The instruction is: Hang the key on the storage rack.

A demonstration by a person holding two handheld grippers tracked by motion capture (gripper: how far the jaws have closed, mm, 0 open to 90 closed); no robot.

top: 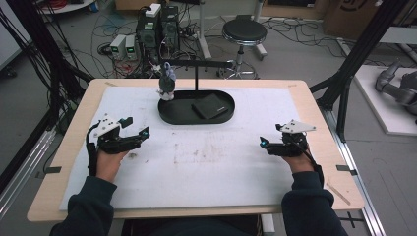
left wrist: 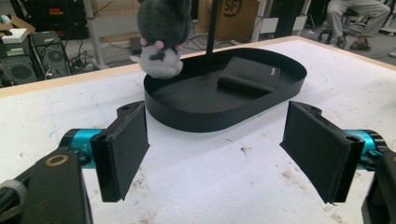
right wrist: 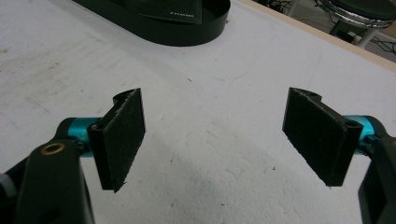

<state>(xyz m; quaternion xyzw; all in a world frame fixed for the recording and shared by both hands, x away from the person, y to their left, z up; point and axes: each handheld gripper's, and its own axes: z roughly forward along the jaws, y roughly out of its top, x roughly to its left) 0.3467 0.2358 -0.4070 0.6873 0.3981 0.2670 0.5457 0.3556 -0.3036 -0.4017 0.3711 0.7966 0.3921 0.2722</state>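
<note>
Both the left claw point(top: 140, 133) and right claw point(top: 264, 143) gape empty, so the left should probably approach the grey plush toy point(left wrist: 162, 35) hanging over the black oval metal tray point(left wrist: 261, 105) squarely.

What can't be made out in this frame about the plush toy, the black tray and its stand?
- Plush toy: top cut off by the upper edge in the left gripper view; small and blurred in the high view, so how it hangs from the stand is unclear.
- Black wallet: mostly cut off by the top edge in the right gripper view.
- Wallet lettering: too small.
- Tray floor under the toy: hidden.
</note>
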